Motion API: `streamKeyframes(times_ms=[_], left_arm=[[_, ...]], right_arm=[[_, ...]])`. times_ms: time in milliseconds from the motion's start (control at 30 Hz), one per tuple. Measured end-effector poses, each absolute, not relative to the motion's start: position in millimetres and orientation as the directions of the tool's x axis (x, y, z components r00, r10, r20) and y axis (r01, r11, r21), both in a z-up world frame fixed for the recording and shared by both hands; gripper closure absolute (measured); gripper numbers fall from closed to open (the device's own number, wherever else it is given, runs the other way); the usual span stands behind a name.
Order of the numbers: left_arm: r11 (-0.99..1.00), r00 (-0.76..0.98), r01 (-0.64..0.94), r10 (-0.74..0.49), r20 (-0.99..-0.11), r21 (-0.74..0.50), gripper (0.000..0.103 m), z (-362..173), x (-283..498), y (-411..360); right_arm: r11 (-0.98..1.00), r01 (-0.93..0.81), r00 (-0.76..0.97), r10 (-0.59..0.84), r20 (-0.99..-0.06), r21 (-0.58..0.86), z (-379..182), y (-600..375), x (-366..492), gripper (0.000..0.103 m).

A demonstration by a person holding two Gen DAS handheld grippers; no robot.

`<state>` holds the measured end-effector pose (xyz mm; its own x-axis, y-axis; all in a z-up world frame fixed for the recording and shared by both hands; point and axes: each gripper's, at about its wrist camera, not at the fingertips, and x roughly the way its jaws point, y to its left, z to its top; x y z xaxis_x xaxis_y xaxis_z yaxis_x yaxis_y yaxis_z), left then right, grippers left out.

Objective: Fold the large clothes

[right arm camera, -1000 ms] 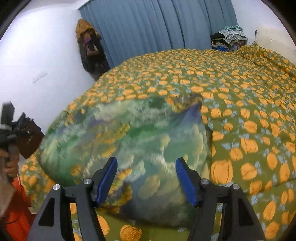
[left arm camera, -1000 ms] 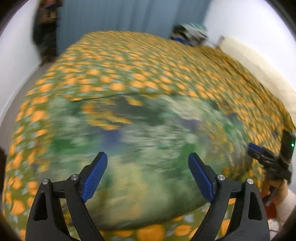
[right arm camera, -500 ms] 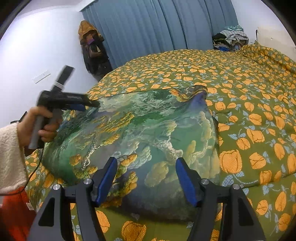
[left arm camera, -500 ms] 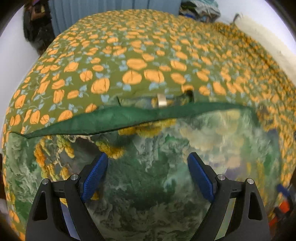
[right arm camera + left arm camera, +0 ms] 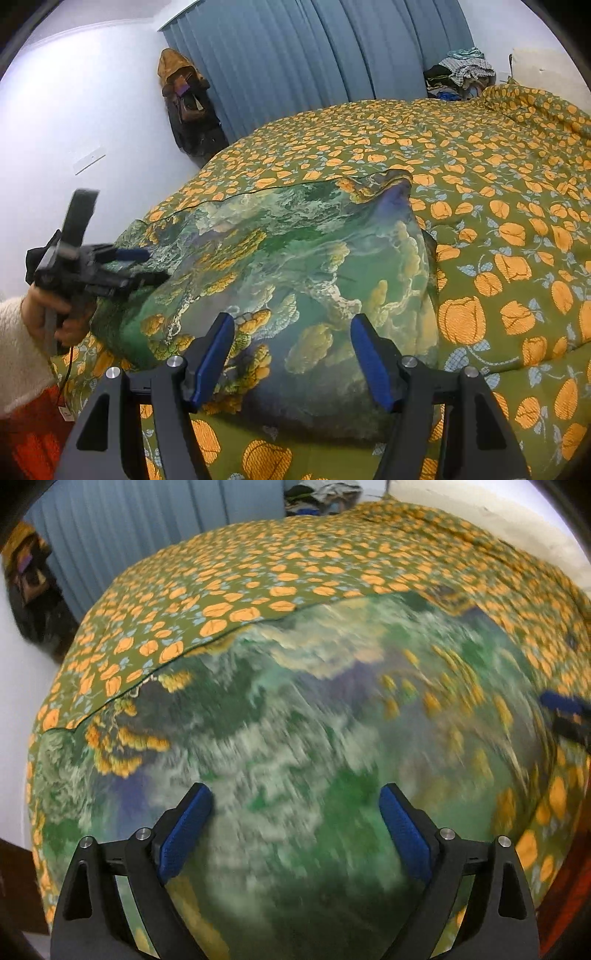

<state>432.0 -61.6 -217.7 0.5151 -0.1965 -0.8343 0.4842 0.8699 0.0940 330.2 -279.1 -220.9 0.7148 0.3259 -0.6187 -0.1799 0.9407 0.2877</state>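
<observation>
Blue pleated curtains (image 5: 332, 66) hang behind a wide bed covered by an olive bedspread (image 5: 498, 206) printed with orange flowers. White walls flank the curtains; a brown hooded coat (image 5: 181, 96) hangs on the wall by the curtain's left edge, and a heap of clothes (image 5: 461, 74) sits past the far corner of the bed.

On the near part of the bed, close to its near edge, lies the large garment (image 5: 295, 266), a silky piece printed in greens, cream and yellow with a patch of blue. It lies spread fairly flat on the bedspread. Its far edge runs as a dark hemmed line across the flowers, and at its far right corner the cloth rises in a small rumpled peak showing blue.

The right hand-held gripper (image 5: 291, 354) hovers over the near edge of the garment with its blue-padded jaws standing apart and nothing pinched between them; the cloth lies below them.

The left hand-held gripper (image 5: 295, 830) is likewise spread wide over the garment, jaws empty, though its own view is smeared by motion blur. In the right wrist view it appears at the garment's left edge, near the left side of the bed, held by a hand (image 5: 51, 314) in a cream fleece sleeve (image 5: 18, 354), its tips pointing toward the cloth.
</observation>
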Motion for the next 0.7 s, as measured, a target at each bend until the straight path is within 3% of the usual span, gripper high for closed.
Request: streamKeyframes(times_ms=[700], left_arm=[[0.860,0.552,0.477,-0.131,-0.823,0.183,0.008,-222.2,388.9,-68.4]], right_arm=[[0.947,-0.166,0.718,0.308,-0.624,0.276,-221.6,-279.1,327.1,0.036]])
